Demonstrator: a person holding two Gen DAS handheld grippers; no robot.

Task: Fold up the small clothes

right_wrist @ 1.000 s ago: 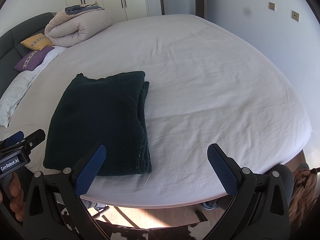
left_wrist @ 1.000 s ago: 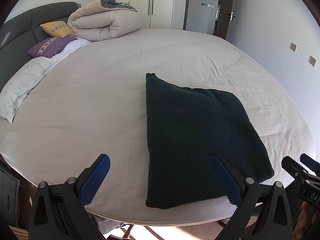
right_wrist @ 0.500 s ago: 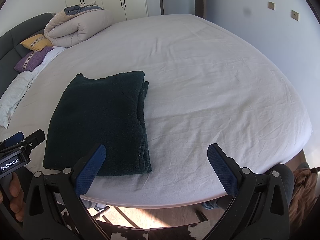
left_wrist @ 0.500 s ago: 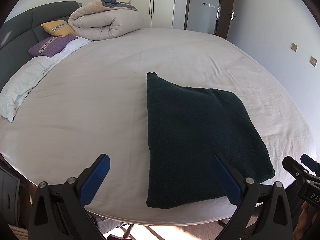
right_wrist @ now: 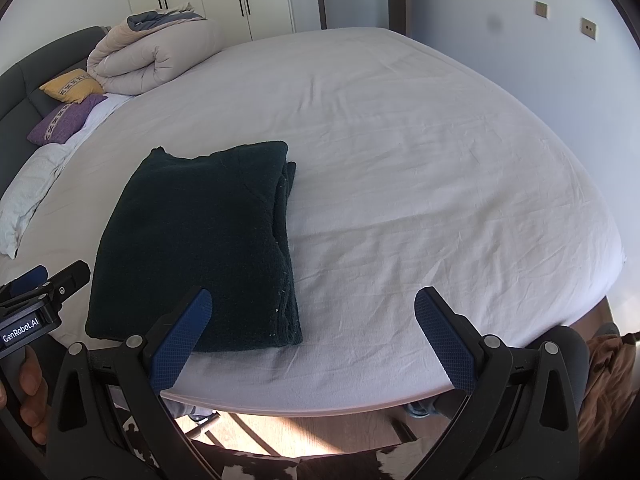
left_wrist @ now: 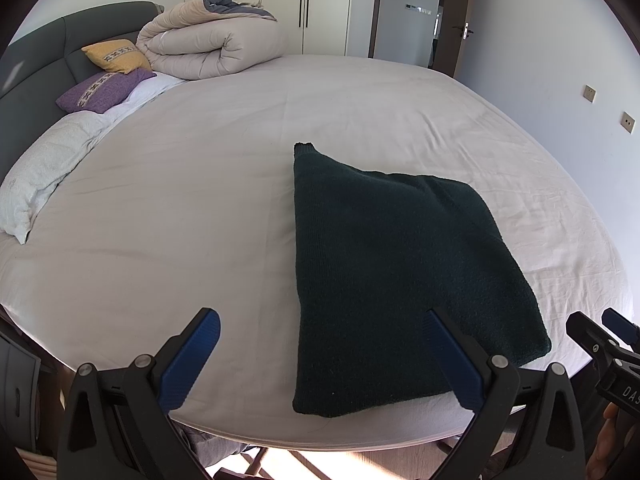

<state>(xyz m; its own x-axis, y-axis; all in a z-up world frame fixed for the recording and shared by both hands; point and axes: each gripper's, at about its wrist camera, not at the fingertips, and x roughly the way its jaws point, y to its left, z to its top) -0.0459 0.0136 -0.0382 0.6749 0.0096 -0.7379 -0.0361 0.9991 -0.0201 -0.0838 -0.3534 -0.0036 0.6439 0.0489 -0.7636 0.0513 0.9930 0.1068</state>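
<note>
Your dark green sweater point(right_wrist: 200, 240) lies folded into a neat rectangle near the bed's point(right_wrist: 420, 160) front edge. Both your left claw point(left_wrist: 320, 354) and right claw point(right_wrist: 314, 336) hang spread and empty, so folding looks finished.

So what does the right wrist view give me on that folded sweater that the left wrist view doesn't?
Only the right wrist view shows the stacked layers along the right edge of the dark green folded knit sweater, and a brown garment beyond the bed's corner. Only the left wrist view shows the open door. Both show the sweater near the white-sheeted bed's front edge, the rolled beige duvet and both grippers open, left gripper, right gripper.
</note>
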